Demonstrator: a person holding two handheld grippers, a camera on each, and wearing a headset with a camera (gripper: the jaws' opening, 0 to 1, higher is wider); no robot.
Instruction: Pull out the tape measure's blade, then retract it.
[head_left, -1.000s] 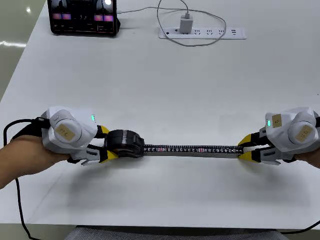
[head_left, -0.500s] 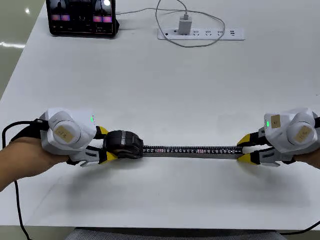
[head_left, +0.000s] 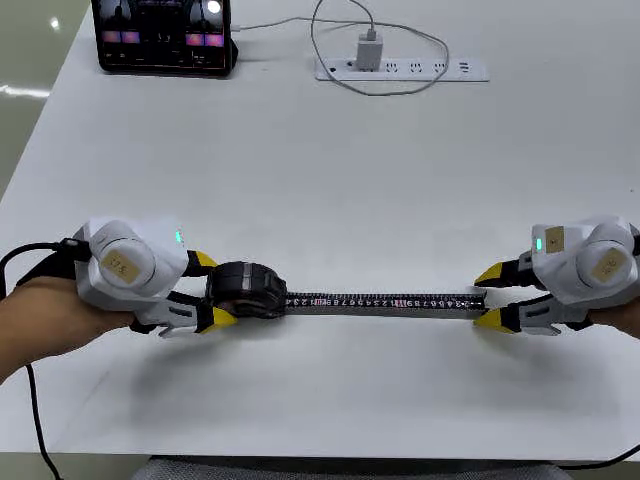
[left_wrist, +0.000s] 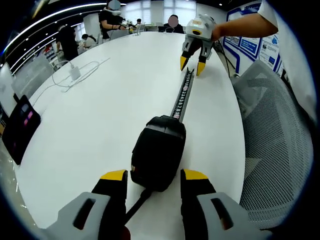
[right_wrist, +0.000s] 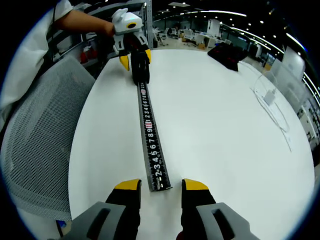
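A black tape measure (head_left: 247, 289) lies on the white table (head_left: 330, 180), and my left gripper (head_left: 213, 290) is shut on its rear end. In the left gripper view the case (left_wrist: 158, 150) sits between the yellow fingertips (left_wrist: 114, 176). Its blade (head_left: 380, 300) runs flat to the right across the table. My right gripper (head_left: 489, 297) stands open at the blade's free end. In the right gripper view the end hook (right_wrist: 160, 186) lies between the parted jaws, touching neither. The blade (right_wrist: 149, 135) leads away to the left gripper (right_wrist: 134, 62).
A white power strip (head_left: 403, 68) with a plugged charger and looped cable lies at the table's far edge. A dark device with a lit screen (head_left: 165, 35) stands at the far left. A mesh chair (left_wrist: 270, 135) is behind the near table edge.
My right gripper's jaws have spread apart and let go of the blade's end. The left gripper still holds the case in place.
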